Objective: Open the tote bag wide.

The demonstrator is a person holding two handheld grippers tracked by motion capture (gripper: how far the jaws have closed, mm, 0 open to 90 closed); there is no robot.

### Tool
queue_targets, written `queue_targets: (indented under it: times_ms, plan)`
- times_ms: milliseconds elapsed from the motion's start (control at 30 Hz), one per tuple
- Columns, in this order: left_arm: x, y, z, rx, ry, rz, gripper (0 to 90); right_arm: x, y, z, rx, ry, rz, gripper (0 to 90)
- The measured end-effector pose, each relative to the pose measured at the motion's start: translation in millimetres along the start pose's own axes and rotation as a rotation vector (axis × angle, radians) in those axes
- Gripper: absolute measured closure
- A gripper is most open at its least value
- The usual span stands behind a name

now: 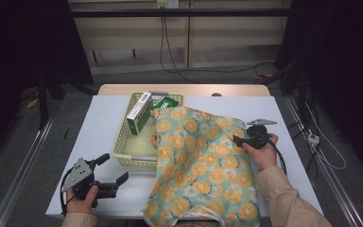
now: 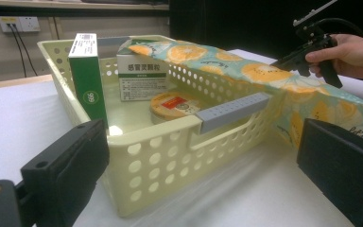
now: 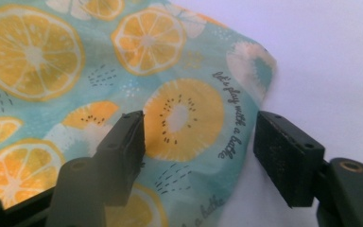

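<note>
At lower left of the high view, the left gripper (image 1: 112,169) waits wide open and empty beside the basket (image 1: 123,142). Right of centre, the cloth (image 1: 203,161) half-covers it; the right gripper (image 1: 237,140), part-open, straddles the cloth's edge, not yet clamped.

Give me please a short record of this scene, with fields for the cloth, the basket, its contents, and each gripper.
cloth: fruit-print cloth, spread on the table, its far corner draped over the basket rim
basket: pale yellow perforated basket, grey handle, partly covered by the cloth
contents: green box upright, white box, round tin
left gripper: jaws open, nothing between them, resting near the basket
right gripper: jaws open, astride the cloth's right edge, pads not pressing on it
</note>
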State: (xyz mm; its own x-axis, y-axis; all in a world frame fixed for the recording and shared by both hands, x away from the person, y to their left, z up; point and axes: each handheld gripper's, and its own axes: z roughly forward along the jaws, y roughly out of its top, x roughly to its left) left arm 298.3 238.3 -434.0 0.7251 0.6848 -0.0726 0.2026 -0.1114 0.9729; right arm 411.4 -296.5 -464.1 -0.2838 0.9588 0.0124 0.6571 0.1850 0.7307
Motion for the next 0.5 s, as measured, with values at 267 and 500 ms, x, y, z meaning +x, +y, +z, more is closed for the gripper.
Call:
queue_targets:
  times_ms: [267,500]
  plan:
    - [-2.1,0.4,2.5,0.001,-0.004,0.002,2.7,-0.2,-0.2,-4.4,-0.003,0.039,0.027,89.7]
    - [-3.3,0.5,4.3,0.009,-0.004,0.014,2.7,-7.9,0.2,-10.8,-0.027,0.026,0.053,90.0]
